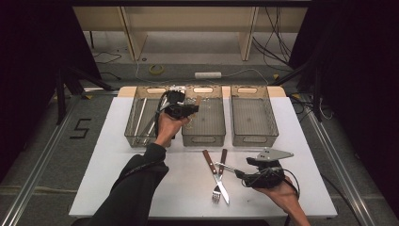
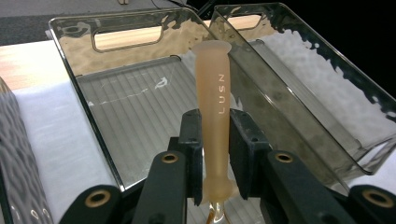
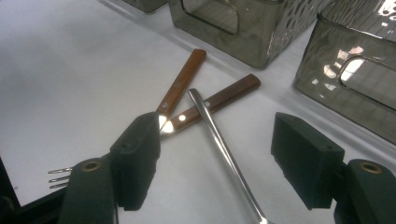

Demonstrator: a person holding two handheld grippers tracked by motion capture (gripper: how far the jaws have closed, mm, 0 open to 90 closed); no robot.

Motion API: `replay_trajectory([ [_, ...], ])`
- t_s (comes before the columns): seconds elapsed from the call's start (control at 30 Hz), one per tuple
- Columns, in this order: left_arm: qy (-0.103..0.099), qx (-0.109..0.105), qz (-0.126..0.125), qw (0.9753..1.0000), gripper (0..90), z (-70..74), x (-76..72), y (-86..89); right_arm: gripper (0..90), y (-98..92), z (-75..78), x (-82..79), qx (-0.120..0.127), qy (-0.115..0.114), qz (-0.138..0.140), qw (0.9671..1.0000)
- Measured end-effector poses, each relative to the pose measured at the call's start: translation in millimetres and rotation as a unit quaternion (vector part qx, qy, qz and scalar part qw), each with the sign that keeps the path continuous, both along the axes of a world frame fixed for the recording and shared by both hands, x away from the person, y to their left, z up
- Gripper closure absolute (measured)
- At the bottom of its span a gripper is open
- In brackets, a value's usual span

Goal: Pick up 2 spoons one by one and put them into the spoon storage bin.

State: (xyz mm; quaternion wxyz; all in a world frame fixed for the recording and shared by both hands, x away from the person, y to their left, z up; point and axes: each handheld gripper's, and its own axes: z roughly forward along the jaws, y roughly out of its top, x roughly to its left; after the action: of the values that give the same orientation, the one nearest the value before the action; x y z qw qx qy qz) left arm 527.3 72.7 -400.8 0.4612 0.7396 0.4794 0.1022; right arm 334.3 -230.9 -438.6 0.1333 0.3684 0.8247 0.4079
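**Handle upright over the middle bin; steel piece lying between my right jaws**

My left gripper (image 1: 181,110) is out over the row of three bins, and its jaws are pressed on a pale, translucent handle (image 2: 214,116) marked LUSN. In the left gripper view the handle's long axis runs straight up from between the jaws, its flared end pointing toward the far wall of the middle bin (image 2: 116,88). The bin floor lies just past and under that end, so I judge the release depends on tipping the long axis down along the bin's length.

My right gripper (image 1: 263,172) sits low at the near right of the table (image 1: 117,155), jaws spread wide. A slim steel utensil (image 3: 224,149) lies on the table between them, its long axis running away from me and slightly left, its far tip crossing the brown-handled knife (image 3: 219,100). The fork (image 3: 180,84) with the matching handle lies crossed under that knife, just left. My right hand is much the nearer to all three; the steel piece is already inside the gap.
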Motion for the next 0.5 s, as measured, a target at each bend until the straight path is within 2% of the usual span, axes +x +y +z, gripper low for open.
replay_trajectory([
  [0.2, 0.0, -0.001, 0.004, 1.0, 73.8, -5.5, 1.6, -1.2, 33.8, -0.4, 0.2, -0.2, 0.0, -0.001, 0.0, 1.0],
  [0.23, 0.001, -0.008, 0.007, 0.9999, 72.6, -5.7, 1.9, -0.8, 33.8, -0.3, 0.2, -0.2, 0.002, 0.0, -0.001, 1.0],
  [0.3, 0.007, -0.016, 0.005, 0.9998, 62.7, -4.4, 2.8, 1.2, 33.7, -0.4, 0.2, -0.2, 0.0, 0.0, 0.0, 1.0],
  [0.5, 0.01, -0.018, -0.001, 0.9998, 48.5, 4.8, -2.4, 8.7, 33.8, -0.7, 0.3, -0.4, 0.001, -0.001, 0.0, 1.0],
])
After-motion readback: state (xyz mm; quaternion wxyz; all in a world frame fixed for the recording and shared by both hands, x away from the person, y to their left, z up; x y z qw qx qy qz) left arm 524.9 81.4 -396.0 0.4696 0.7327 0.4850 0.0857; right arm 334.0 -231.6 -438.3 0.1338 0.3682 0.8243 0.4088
